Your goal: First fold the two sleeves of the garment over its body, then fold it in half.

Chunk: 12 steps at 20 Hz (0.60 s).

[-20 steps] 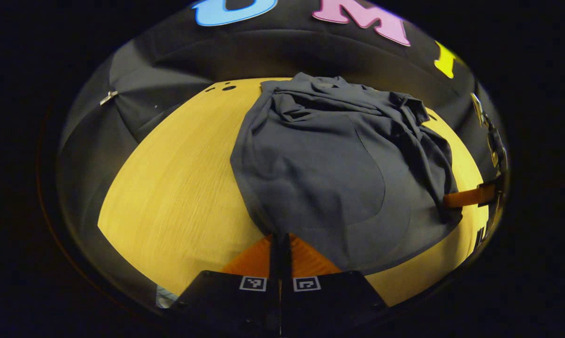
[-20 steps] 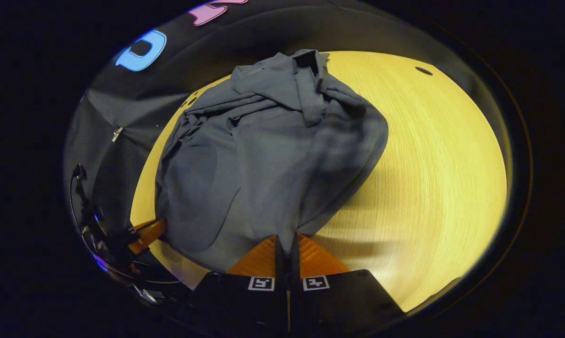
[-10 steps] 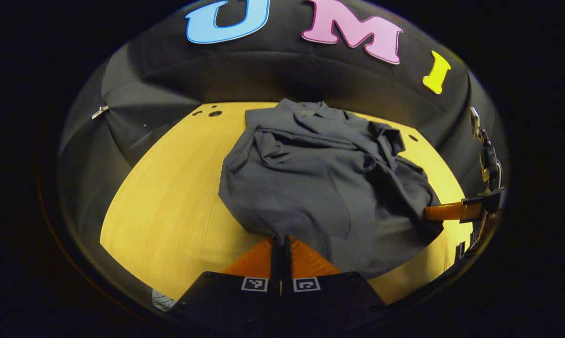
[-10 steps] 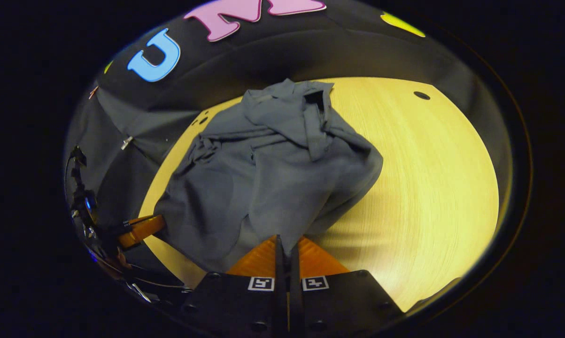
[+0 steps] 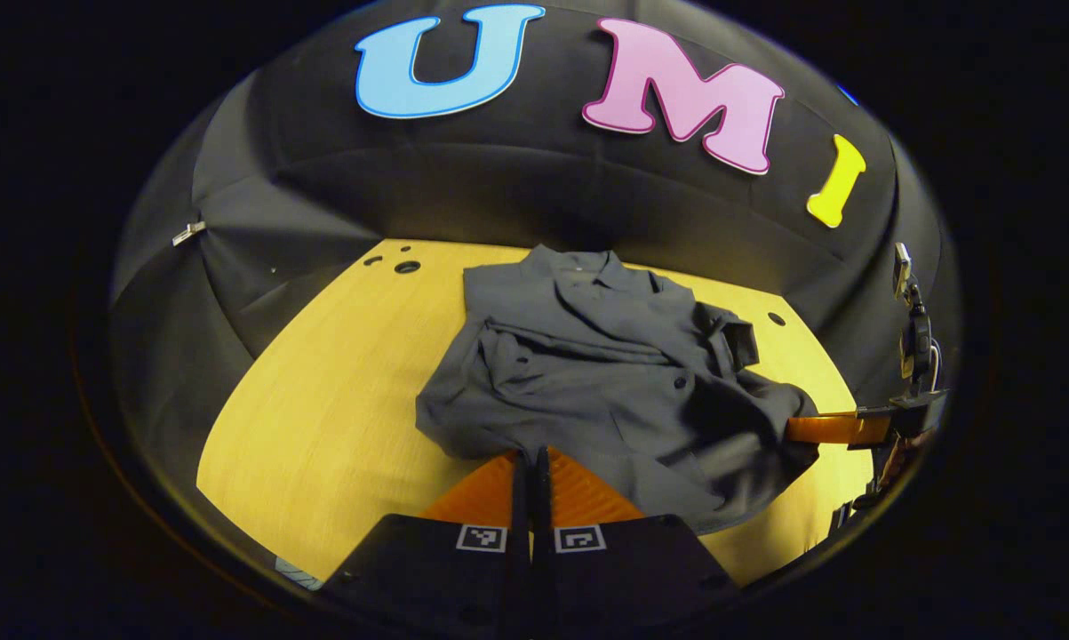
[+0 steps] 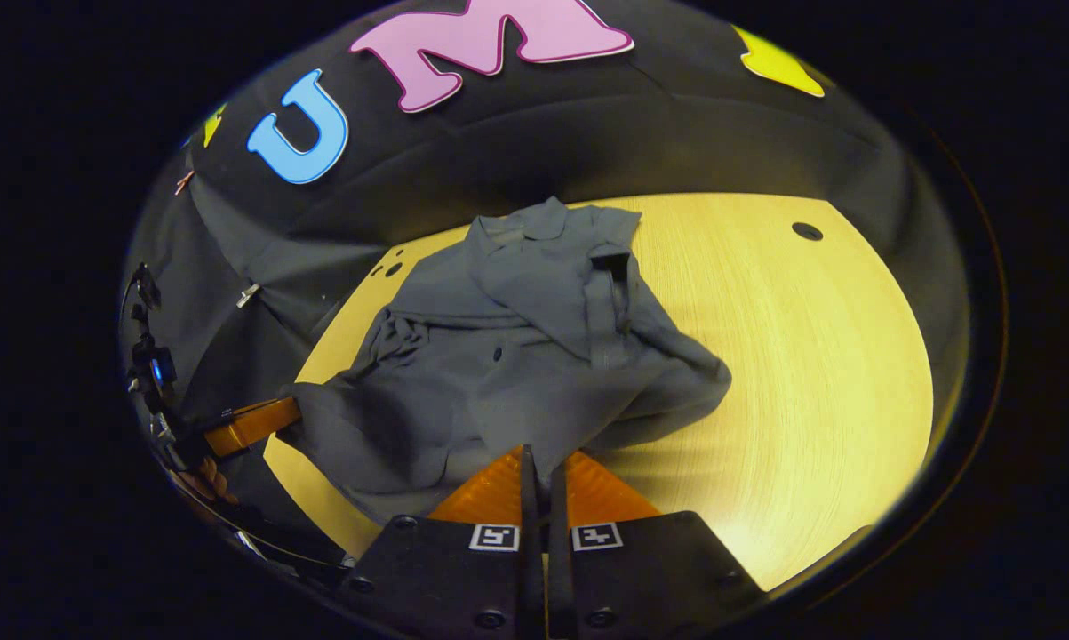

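A dark grey button shirt (image 5: pixel 605 373) lies rumpled on the yellow wooden table (image 5: pixel 321 418), collar toward the far wall. My left gripper (image 5: pixel 529 458) is shut on the shirt's near hem at its left corner. In the right gripper view the same shirt (image 6: pixel 516 356) spreads out ahead, one sleeve folded over the chest. My right gripper (image 6: pixel 538 455) is shut on the hem's other corner. The right gripper (image 5: pixel 818 429) also shows at the right of the left gripper view, and the left gripper (image 6: pixel 254 423) at the left of the right gripper view.
The table (image 6: pixel 809 373) has bare wood to the right of the shirt in the right gripper view and small round holes (image 5: pixel 405 266) near its far edge. Black cloth wall (image 5: pixel 534 187) rises close behind the table. A metal clip (image 5: pixel 187 234) hangs on the cloth at left.
Both grippers have pulled back toward the near edge with the hem held. The shirt has stretched out flatter and sits farther away in both views, and more wall shows.
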Each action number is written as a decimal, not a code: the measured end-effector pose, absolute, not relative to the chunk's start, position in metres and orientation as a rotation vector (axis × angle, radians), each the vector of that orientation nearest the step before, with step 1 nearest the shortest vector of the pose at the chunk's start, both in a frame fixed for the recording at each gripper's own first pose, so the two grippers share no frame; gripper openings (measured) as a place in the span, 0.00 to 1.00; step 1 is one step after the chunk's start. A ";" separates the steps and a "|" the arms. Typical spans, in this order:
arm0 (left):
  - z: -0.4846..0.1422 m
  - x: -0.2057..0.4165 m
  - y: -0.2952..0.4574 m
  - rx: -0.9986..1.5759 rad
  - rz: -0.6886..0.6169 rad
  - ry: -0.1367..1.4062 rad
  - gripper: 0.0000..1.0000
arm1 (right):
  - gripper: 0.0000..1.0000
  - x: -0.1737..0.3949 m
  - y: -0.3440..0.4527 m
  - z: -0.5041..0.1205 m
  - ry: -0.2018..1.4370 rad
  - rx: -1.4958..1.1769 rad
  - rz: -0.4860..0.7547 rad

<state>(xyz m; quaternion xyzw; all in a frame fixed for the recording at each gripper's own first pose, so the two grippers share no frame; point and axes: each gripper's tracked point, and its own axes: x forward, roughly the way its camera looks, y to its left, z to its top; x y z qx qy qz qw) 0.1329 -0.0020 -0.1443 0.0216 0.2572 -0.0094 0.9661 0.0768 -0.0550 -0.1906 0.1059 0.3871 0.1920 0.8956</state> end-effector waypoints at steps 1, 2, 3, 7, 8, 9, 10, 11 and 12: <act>-0.139 0.139 -0.002 0.043 -0.019 0.510 0.05 | 0.07 0.086 -0.055 -0.187 0.787 0.219 0.396; -0.134 0.146 -0.002 0.040 -0.019 0.500 0.02 | 0.07 0.094 -0.056 -0.183 0.775 0.221 0.394; -0.130 0.153 0.000 0.034 -0.017 0.490 0.05 | 0.07 0.104 -0.055 -0.179 0.761 0.229 0.389; -0.110 0.184 0.004 0.002 -0.005 0.445 0.05 | 0.07 0.138 -0.053 -0.166 0.715 0.247 0.381; -0.104 0.193 0.003 -0.015 -0.008 0.433 0.05 | 0.07 0.146 -0.052 -0.163 0.703 0.244 0.380; -0.099 0.203 0.002 -0.029 -0.011 0.422 0.05 | 0.07 0.155 -0.051 -0.161 0.694 0.238 0.379; -0.093 0.213 0.002 -0.039 -0.013 0.411 0.05 | 0.07 0.165 -0.050 -0.158 0.683 0.235 0.378; -0.090 0.225 0.002 -0.045 -0.017 0.402 0.05 | 0.07 0.173 -0.048 -0.156 0.672 0.235 0.377; -0.086 0.235 0.001 -0.045 -0.017 0.393 0.05 | 0.07 0.183 -0.045 -0.154 0.662 0.233 0.375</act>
